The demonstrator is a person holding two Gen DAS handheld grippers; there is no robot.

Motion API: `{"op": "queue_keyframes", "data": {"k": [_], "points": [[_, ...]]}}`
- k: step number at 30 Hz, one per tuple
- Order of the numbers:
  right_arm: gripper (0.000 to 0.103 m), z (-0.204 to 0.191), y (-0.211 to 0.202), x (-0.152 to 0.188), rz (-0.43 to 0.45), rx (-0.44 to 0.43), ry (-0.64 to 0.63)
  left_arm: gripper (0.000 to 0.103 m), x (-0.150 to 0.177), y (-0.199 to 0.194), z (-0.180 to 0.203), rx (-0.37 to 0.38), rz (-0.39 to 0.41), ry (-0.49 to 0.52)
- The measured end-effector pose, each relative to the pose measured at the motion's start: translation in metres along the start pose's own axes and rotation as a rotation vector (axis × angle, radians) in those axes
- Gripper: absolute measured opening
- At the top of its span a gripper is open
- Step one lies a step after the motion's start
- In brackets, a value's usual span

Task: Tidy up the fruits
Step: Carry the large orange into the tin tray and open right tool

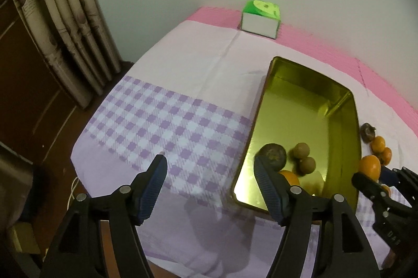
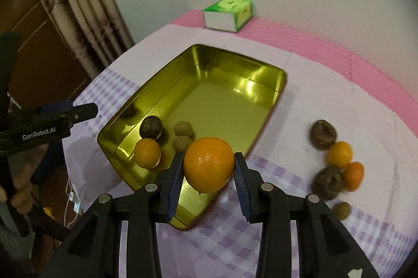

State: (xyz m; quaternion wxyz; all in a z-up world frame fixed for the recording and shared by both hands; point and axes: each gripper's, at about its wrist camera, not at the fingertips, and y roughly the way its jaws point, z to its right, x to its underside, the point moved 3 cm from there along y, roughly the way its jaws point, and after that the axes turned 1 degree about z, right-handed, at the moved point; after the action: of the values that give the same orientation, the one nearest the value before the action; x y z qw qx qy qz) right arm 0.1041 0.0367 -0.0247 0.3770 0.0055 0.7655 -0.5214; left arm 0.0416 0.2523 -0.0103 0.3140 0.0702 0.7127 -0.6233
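A gold metal tray (image 2: 271,105) lies on the cloth; it also shows in the left wrist view (image 1: 344,121). In it sit a dark round fruit (image 2: 151,127), a small orange (image 2: 147,153) and two tan longans (image 2: 183,128). My right gripper (image 2: 209,168) is shut on a large orange (image 2: 208,164), held above the tray's near right edge. My left gripper (image 1: 209,165) is open and empty, over the checked cloth left of the tray. Loose on the cloth right of the tray lie two dark fruits (image 2: 323,134), two small oranges (image 2: 339,154) and a longan (image 2: 342,210).
A green and white tissue box (image 2: 228,15) stands at the table's back by the wall. A pink mat (image 2: 339,61) runs under the cloth along the back. Curtains (image 1: 65,16) hang at the left, past the table's edge.
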Motion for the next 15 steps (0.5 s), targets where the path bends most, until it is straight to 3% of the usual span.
{"op": "queue_keyframes", "data": {"k": [15], "points": [[0.035,-0.037,0.051,0.0,-0.095,0.026,-0.116,0.069,0.005,-0.003,-0.004,0.004,-0.011,-0.011]]}}
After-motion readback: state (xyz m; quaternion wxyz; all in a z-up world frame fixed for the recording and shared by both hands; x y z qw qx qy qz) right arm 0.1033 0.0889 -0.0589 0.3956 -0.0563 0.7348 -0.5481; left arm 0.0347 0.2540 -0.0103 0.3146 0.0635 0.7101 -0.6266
